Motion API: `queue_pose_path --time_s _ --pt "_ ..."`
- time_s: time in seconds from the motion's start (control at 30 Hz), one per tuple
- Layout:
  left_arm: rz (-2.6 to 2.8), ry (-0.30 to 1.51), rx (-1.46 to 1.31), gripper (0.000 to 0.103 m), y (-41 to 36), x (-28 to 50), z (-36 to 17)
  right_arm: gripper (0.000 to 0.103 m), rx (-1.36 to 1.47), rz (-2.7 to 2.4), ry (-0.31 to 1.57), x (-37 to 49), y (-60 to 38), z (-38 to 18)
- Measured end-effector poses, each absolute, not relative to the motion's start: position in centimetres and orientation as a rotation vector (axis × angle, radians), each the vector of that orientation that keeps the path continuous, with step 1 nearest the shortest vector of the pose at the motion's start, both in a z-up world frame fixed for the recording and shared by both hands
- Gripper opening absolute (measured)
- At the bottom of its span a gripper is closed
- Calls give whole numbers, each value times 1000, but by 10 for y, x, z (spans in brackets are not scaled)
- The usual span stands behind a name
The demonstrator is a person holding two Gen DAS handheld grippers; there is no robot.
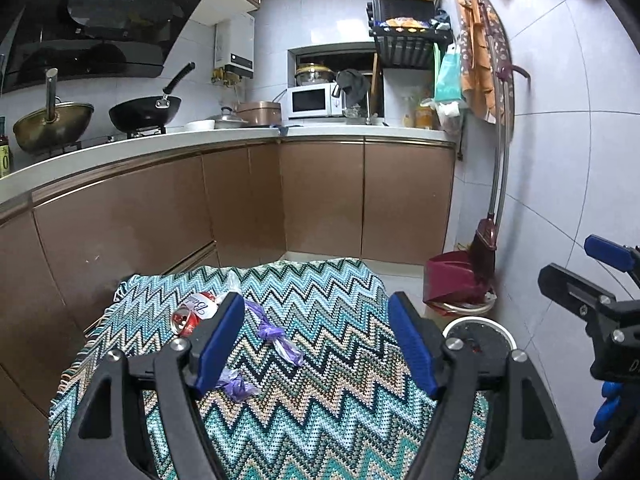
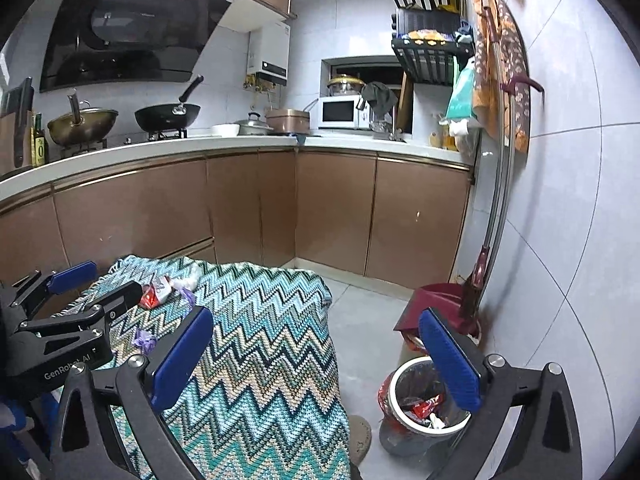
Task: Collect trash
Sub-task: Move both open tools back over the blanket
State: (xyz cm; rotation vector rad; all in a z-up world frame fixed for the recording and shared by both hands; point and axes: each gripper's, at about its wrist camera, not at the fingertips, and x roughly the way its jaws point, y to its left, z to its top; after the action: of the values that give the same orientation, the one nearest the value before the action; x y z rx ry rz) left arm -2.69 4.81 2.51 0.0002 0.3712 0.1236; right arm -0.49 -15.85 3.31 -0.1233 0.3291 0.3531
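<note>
While the left wrist view is taken first, the left gripper (image 1: 316,340) is seen with blue pads spread wide, nothing pinched, held above the zigzag-patterned teal knitted cloth (image 1: 320,296) draped over a table. On that cloth, a crushed red and white drink can (image 1: 194,314) lies at the far left part, partly hidden behind the left pad. Two crumpled purple plastic wrappers are seen on the cloth: one (image 1: 278,338) near its middle, one (image 1: 238,384) nearer the camera, just beside the left pad. A round white-rimmed trash bin (image 1: 480,330) is seen off the cloth's right edge, mostly hidden by the right finger. The right gripper (image 1: 576,276) shows at the right edge of this view, beyond the bin.

In the right wrist view, the right gripper (image 2: 316,360) is seen fully spread, jaws empty, straddling the cloth's (image 2: 260,320) right edge. The bin (image 2: 424,404) stands on the floor right of the cloth, lined with a bag, red wrappers inside. The can (image 2: 154,292) lies at the cloth's far left, with the left gripper (image 2: 96,284) just beside it, spread, empty. A dark red dustpan (image 2: 436,308) sits beyond the bin.
</note>
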Motion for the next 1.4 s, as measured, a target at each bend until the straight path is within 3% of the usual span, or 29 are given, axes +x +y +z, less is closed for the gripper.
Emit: queue_pose_path --time_s 0.7,1.4 --pt "186 296 20 77 47 -71 40 103 -110 384 249 -41 -164 55" --pt "187 334 -13 77 75 -54 30 103 -112 409 275 -23 -142 59"
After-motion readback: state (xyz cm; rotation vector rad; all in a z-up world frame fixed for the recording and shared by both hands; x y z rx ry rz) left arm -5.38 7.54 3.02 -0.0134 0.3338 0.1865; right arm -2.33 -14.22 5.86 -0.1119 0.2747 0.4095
